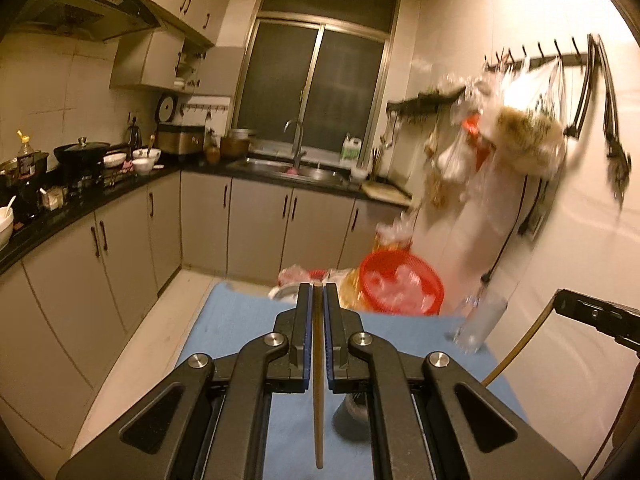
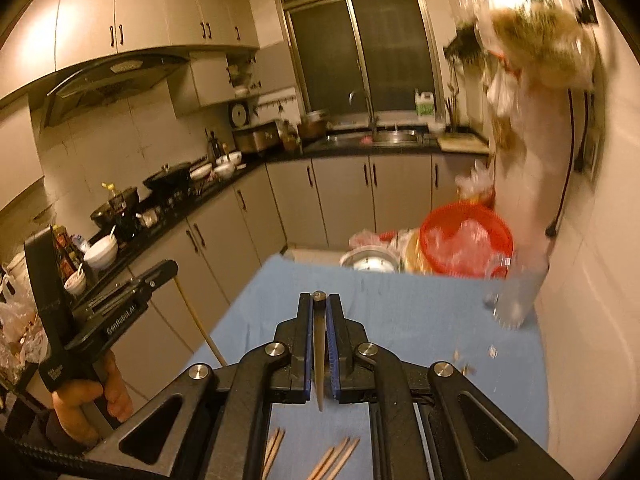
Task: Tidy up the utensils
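**Both grippers clamped on utensils above the blue table**

The left gripper [image 1: 318, 292] was closed on a single wooden chopstick [image 1: 318, 380]; the stick ran along the gap between the blue pads, tip level with the fingertips, tail hanging down over the blue cloth [image 1: 248, 320]. The right gripper [image 2: 319, 300] was closed on a dark, tapered utensil handle [image 2: 319, 356] with a round metal end at the fingertips; what kind of utensil could not be told.

More chopsticks [image 2: 334, 458] lay loose on the cloth under the right gripper, in two small groups, fanned out. A dark round object [image 1: 352, 412] sat on the cloth below the left gripper, mostly hidden. A clear glass [image 1: 478, 322] stood near the far right edge of the table, blurred.

Past the far table edge: a red basket [image 2: 466, 240] with clear plastic inside, and a metal pot [image 2: 370, 262] just left of it. In the right wrist view the left gripper sat off the table's left side, a hand [image 2: 86, 400] on its grip. Kitchen counter [image 1: 92, 200] with bowls and pans ran along the left; a sink [image 1: 296, 170] under the window.
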{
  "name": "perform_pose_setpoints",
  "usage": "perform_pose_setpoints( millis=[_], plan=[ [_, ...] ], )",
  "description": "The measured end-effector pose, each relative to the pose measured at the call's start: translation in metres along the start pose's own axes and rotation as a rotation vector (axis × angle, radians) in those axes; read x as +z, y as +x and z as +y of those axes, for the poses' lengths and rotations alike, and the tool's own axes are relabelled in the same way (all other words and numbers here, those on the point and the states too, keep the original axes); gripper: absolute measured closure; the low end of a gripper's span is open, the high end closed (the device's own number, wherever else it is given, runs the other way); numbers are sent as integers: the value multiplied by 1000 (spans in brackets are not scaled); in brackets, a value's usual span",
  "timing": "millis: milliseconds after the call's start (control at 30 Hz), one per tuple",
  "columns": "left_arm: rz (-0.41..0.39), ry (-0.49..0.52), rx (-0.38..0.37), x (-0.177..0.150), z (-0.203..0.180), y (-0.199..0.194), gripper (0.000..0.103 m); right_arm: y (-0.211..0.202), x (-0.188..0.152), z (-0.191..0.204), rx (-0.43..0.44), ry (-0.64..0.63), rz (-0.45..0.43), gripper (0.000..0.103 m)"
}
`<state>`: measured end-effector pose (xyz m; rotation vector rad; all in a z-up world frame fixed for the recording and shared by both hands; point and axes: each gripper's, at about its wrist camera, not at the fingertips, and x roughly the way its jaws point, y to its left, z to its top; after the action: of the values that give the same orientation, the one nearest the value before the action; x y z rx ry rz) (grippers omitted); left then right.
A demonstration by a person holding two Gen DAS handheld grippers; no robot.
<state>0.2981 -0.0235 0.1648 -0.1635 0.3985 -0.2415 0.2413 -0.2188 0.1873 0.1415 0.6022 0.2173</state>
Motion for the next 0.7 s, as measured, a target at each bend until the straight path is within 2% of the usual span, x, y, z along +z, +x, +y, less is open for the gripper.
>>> perform_pose_setpoints(
  millis=[167, 333, 533, 700],
  plan=[
    [-71, -27, -27, 30, -12, 5, 98, -2, 36, 2, -23, -3, -50, 96],
    [-97, -40, -33, 42, -25, 21, 98, 6, 53, 2, -38, 3, -76, 96],
    [-94, -68, -52, 31, -31, 49, 98, 29, 53, -3, -37, 0, -66, 96],
    [-56, -91, -60, 12, -28, 77, 99, 51, 43, -14, -32, 16, -36, 96]
  ],
)
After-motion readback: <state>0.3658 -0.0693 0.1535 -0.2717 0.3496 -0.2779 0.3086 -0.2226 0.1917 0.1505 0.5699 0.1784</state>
